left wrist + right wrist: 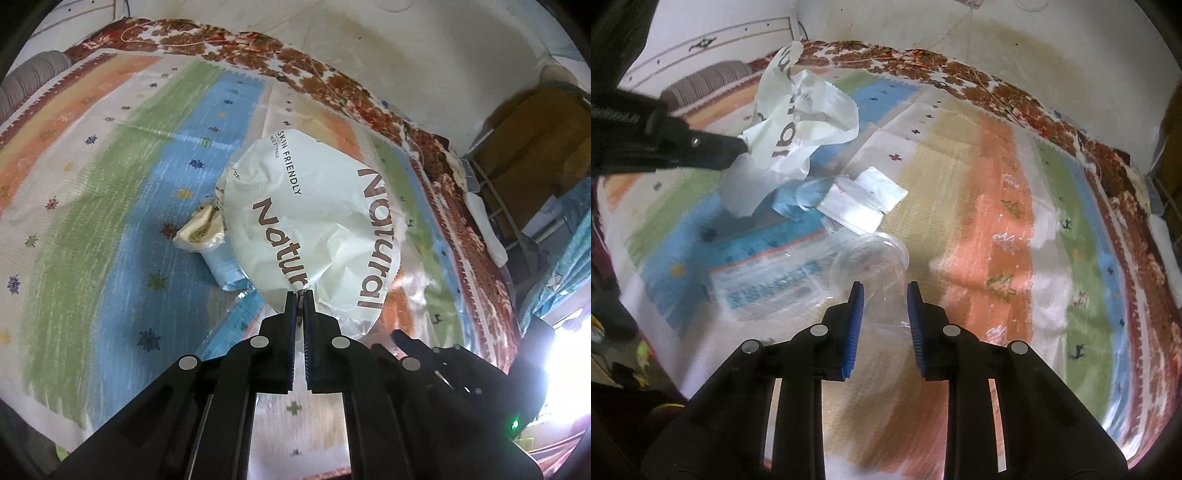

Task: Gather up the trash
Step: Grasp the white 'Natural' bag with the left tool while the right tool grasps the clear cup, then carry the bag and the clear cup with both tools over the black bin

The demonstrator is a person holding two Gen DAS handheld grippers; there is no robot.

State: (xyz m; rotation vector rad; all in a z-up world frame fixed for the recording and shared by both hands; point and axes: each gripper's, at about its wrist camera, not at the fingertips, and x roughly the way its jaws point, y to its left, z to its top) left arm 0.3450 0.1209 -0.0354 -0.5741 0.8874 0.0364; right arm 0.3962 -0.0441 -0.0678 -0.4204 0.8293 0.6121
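Striped bedspread [982, 206]: one white bag [314, 229], one clear cup [871, 258].

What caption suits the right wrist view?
Right gripper closes on a clear plastic cup while the left gripper lifts a white wrapper above the striped mat.

White printed bags [314, 221]: one, far left of me
Clear plastic cups [875, 258]: one, near, between my jaws
Flat silvery wrappers [864, 203]: one
Crumpled cream wrappers [201, 230]: one
Pale blue packets [225, 267]: one
Striped mats [979, 206]: one
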